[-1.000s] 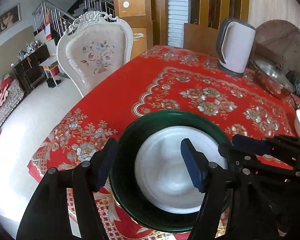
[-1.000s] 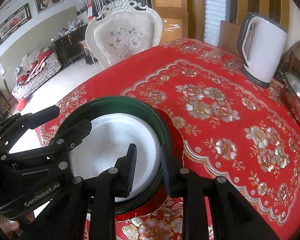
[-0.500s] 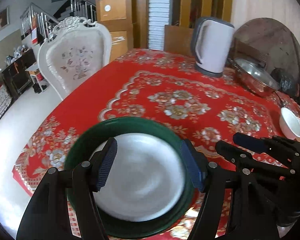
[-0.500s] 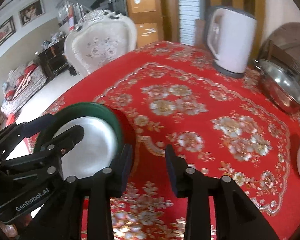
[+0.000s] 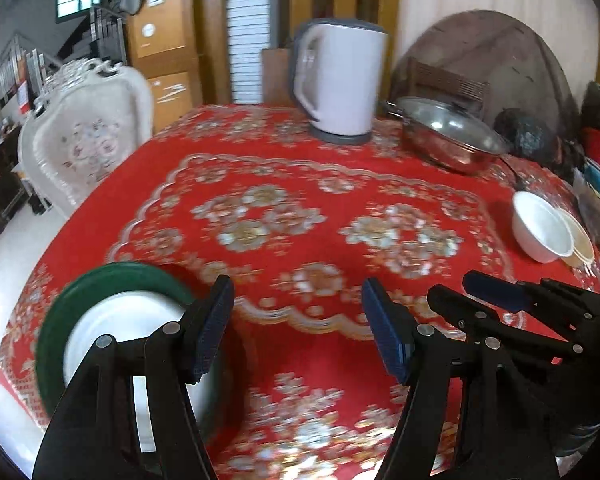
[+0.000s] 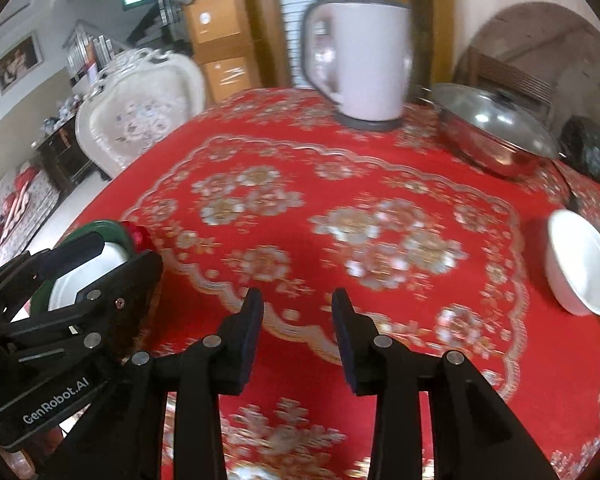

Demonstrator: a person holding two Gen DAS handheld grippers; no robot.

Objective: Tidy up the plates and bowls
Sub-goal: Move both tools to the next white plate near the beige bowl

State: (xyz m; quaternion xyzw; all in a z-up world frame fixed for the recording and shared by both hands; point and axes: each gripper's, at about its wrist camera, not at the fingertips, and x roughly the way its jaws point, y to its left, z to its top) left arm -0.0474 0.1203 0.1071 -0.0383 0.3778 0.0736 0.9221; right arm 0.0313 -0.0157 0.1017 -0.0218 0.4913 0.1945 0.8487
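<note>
A white plate lies inside a dark green plate near the table's left edge, partly hidden behind my left gripper's left finger. My left gripper is open over bare red cloth to the right of the plates, with nothing between its fingers. In the right wrist view, the green plate shows at far left behind the left gripper. My right gripper is open over the cloth and holds nothing. A white bowl sits at the right, seen as the bowl in the left wrist view with a beige bowl behind it.
A white kettle and a lidded steel pot stand at the back of the red flowered tablecloth. An ornate white chair stands at the table's left side. Dark clutter lies at the far right.
Both grippers swung right, away from the stacked plates and toward the white bowl. The right gripper let go of the green plate's rim and its jaws widened.
</note>
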